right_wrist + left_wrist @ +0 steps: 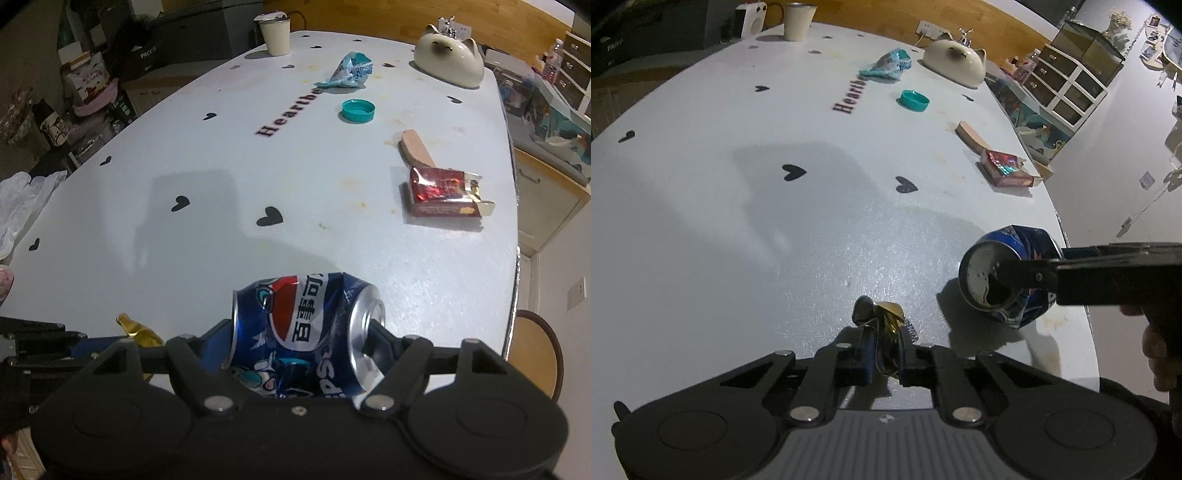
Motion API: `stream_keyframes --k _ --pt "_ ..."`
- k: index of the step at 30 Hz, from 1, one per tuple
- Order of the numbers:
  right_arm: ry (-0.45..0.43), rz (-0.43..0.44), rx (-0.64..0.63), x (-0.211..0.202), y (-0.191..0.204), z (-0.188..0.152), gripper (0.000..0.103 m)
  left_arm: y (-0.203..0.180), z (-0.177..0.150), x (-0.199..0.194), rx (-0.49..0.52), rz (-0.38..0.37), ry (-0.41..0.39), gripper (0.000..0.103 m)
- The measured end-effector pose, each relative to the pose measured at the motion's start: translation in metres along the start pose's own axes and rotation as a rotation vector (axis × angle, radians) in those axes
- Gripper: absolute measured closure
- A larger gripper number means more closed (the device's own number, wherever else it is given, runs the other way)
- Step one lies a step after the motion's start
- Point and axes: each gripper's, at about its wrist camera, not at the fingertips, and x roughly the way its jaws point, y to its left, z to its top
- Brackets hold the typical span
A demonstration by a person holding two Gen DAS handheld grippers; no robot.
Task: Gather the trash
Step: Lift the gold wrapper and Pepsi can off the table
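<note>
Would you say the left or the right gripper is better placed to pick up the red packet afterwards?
Right, probably. The red packet lies toward the table's right edge, on the right gripper's side. But it now grips the blue can, and the left gripper pinches a gold wrapper, so both must unload first.

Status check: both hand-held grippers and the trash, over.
Left hand-held gripper shut on gold wrapper. Right hand-held gripper clamped across crushed can. Nothing in the way.

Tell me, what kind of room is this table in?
Probably a lived-in home, maybe a bedroom or living corner. A white table printed with hearts holds a cat-shaped ceramic dish and a cup, with small drawer organisers beside it.
</note>
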Motion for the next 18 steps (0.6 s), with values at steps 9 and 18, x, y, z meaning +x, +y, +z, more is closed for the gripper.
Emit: stream_keyframes --k 9,18 --pt "0.005 0.007 0.014 -0.001 -0.001 -0.006 0.026 0.01 0.016 0.015 -0.123 0.034 0.043 0.079" --pt "0.008 0.011 0.023 0.001 -0.004 -0.008 0.026 0.01 0.017 0.014 -0.145 0.028 0.001 0.086"
